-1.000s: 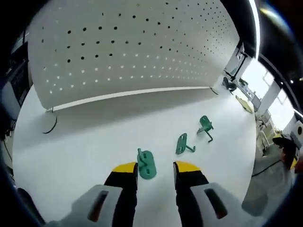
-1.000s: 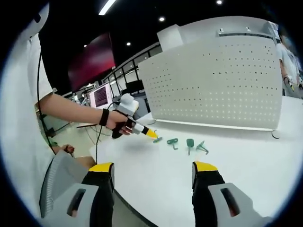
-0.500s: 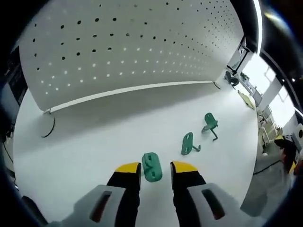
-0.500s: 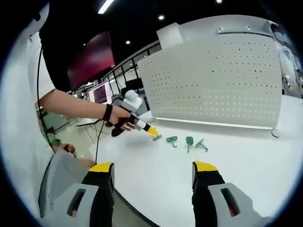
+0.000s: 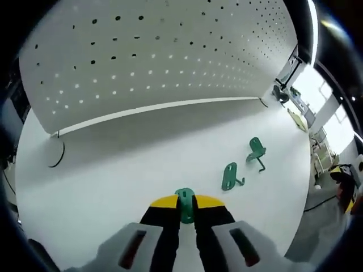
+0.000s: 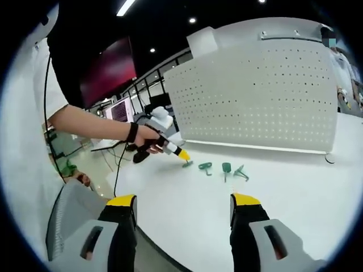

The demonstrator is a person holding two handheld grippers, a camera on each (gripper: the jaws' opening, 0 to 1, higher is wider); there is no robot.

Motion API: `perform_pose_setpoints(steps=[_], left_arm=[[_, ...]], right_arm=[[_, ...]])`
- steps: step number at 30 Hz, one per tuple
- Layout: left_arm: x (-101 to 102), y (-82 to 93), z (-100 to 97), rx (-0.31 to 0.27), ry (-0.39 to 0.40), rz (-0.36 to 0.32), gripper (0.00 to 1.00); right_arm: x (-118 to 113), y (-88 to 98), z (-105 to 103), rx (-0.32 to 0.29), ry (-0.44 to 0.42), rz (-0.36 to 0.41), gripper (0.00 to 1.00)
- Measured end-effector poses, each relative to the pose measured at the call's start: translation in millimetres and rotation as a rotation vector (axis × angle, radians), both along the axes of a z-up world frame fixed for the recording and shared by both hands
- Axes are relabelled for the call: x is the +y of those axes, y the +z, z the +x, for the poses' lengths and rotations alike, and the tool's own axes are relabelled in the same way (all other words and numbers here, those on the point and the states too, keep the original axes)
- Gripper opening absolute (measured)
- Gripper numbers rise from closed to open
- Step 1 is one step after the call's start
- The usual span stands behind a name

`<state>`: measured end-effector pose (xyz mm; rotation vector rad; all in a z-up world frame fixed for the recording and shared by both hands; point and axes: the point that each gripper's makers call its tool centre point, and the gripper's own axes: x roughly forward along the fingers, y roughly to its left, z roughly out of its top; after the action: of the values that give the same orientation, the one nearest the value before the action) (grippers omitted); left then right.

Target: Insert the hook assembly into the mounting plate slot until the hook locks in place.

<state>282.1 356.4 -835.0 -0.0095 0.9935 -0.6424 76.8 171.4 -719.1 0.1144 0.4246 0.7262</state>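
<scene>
While its yellow-tipped jaws pinch the green mounting plate (image 5: 185,205) on the white counter (image 5: 125,164), the left hand-held gripper (image 5: 185,207) sits near two green hooks (image 5: 229,176); the right hand-held gripper (image 6: 184,212) gapes wide.

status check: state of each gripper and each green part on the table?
left gripper: shut on the nearest green plate, low at the table.
green plate: pinched between the fingers.
middle hook: loose on the table, ungripped.
far hook: loose on the table, ungripped.
right gripper: open, empty, held back from the parts.
</scene>
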Motion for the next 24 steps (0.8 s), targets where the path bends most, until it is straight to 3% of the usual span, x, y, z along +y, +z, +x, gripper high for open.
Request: perform_pose_setpoints(steps=[10,24], left_arm=[[1,4.1,-4.4,0.008,0.016,-0.022,0.04],[-7,25.5,-5.7,-0.065,0.011,-0.066,0.03]], right_arm=[[2,3.3,1,-0.01,0.001,0.013,0.67],[4,4.9,0,-0.015,0.018,0.013,0.67]])
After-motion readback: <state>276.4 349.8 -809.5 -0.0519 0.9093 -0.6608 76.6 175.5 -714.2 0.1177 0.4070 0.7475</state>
